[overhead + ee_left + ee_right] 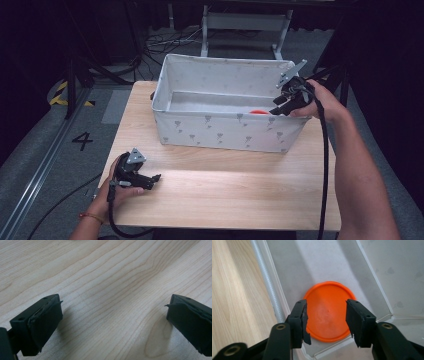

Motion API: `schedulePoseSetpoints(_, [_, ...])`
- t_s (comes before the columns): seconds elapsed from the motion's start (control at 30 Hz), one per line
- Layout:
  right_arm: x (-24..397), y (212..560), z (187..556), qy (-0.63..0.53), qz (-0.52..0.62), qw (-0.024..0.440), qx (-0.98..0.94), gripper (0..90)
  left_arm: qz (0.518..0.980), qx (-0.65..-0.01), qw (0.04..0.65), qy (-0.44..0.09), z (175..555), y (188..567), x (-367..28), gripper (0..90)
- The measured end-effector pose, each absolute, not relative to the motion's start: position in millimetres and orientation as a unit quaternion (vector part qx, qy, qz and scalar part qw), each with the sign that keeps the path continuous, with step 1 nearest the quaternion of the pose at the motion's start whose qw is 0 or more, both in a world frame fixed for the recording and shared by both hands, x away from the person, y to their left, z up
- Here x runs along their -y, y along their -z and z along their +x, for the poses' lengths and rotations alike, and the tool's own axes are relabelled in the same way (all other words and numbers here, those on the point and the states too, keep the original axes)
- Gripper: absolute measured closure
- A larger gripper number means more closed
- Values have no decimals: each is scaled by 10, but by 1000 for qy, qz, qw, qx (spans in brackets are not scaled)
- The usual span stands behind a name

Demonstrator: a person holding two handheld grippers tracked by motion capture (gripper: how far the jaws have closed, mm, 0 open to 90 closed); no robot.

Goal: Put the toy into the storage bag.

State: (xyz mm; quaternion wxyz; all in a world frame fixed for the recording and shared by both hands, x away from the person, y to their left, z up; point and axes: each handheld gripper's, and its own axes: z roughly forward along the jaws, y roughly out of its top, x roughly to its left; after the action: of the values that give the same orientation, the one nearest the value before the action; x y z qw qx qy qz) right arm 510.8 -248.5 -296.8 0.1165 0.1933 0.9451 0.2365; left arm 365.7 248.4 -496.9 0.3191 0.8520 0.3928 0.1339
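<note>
**Orange disc lay in the box corner as the right jaws hung parted above it**

The counter was a pale wooden top, bare across most of its near half. On its far half stood a white fabric box, open at the top and printed with small grey marks, its long side facing the person. The box was the biggest thing on the counter, and it reached almost to the far edge.

The person's right forearm came up along the right side of the counter, and the right gripper was held over the right end of the box, just above the near rim, tilted down into it. From the right gripper view, its jaws stood partly open, roughly half their spread, with nothing clamped between them; the pads were clear of everything. The left gripper rested low over the near left part of the counter, well apart from the box, in the person's left hand. Its jaws stood wide open over bare wood and held nothing.

The orange disc, round and flat with a raised edge, lay on the floor of the box, close against the near wall and near the right-hand corner. It sat straight below the gap in the right jaws, untouched by them. From the high view only a sliver of it peeked over the rim.
</note>
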Motion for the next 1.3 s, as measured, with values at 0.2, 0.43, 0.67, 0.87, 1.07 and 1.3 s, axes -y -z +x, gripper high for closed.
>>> schedulePoseSetpoints(0.2, [2649,2910,5009,-293,219,141,-920,420,852,-392,318,-135,3658,4967,-2485,6])
schedulePoseSetpoints(0.43, [2790,2756,4779,-358,237,186,-884,314,852,-393,319,-134,3657,4969,-2484,6])
schedulePoseSetpoints(0.67, [2838,2726,4630,-362,264,232,-863,244,852,-392,319,-135,3658,4968,-2486,6])
schedulePoseSetpoints(0.87, [2899,2742,4514,-366,280,263,-848,216,852,-391,322,-133,3657,4972,-2488,7])
schedulePoseSetpoints(1.07, [2956,2739,4339,-363,291,286,-838,211,852,-392,322,-133,3657,4971,-2488,7])
schedulePoseSetpoints(1.3, [3030,2765,4114,-379,292,300,-825,205,852,-391,322,-133,3657,4971,-2488,7])
